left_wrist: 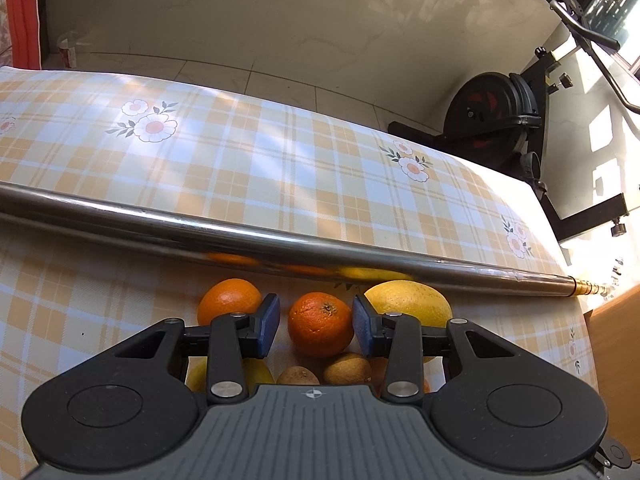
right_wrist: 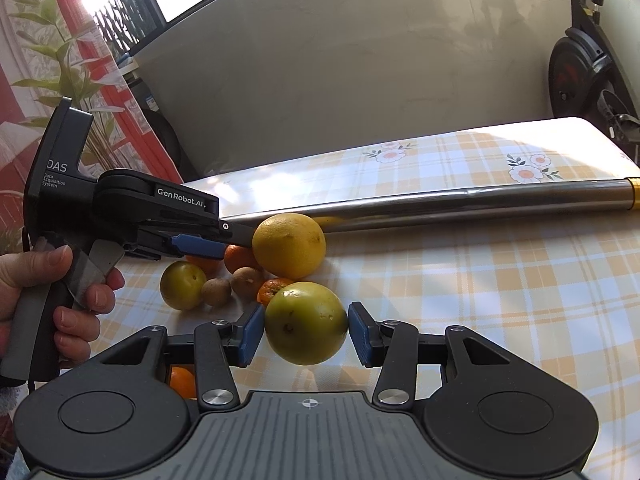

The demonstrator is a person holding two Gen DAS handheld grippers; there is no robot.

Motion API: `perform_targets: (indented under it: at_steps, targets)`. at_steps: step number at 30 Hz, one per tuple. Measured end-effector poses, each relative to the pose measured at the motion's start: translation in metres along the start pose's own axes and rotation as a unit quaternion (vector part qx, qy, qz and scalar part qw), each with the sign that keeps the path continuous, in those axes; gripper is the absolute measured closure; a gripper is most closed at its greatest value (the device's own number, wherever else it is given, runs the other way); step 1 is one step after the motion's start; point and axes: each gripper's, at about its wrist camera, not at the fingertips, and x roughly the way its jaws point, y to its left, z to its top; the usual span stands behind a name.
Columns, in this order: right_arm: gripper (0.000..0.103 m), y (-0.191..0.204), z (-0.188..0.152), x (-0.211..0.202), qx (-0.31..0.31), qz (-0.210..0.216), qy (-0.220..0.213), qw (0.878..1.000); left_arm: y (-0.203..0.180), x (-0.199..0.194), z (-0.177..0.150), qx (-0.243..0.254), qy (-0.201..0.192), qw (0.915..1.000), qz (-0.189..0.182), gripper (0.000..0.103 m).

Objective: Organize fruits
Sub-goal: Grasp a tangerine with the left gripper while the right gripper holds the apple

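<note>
Left to right in the right wrist view: a hand grips the handle of the left claw, which reaches in over the fruit pile on the plaid tabletop. In its own view the left claw has an orange between its blue pads. The pads sit right at the orange's sides with a thin sliver of gap visible, so it counts as released, not clamped.

Another orange lies left of it and a big yellow citrus to the right. Two brown kiwis lie nearer the camera. All of it sits just in front of a metal pole lying across the tabletop.

The right claw is clenched on a yellow-green fruit, pads pressing both sides, in front of the pile. Behind it lie a small tangerine, the kiwis, a smaller yellow-green fruit and the big yellow citrus.

Far right, beyond the tabletop, stands an exercise bike.
</note>
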Motion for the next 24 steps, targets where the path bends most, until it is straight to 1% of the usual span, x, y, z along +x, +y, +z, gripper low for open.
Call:
perform_targets:
  at_steps: [7, 9, 13, 17, 24]
  targets:
    - [0.06, 0.0, -0.001, 0.0, 0.007, 0.004, -0.002, 1.0, 0.002, -0.001, -0.004, 0.002, -0.006, 0.9999, -0.01, 0.061]
    - [0.06, 0.0, -0.001, -0.001, 0.008, 0.004, -0.003, 1.0, 0.003, -0.003, -0.005, 0.002, -0.004, 0.9999, -0.013, 0.066]
    - [0.06, 0.0, -0.003, -0.003, 0.009, 0.007, -0.005, 1.0, -0.006, -0.011, -0.016, 0.046, -0.018, 0.9987, -0.009, 0.066]
    - [0.06, 0.001, -0.004, -0.002, 0.01, 0.008, -0.004, 1.0, -0.006, -0.023, -0.02, 0.046, -0.031, 0.9984, -0.012, 0.066]
    - [0.06, 0.003, -0.006, -0.009, 0.012, 0.008, -0.011, 1.0, -0.017, -0.06, -0.026, 0.076, -0.059, 0.9951, -0.019, 0.066]
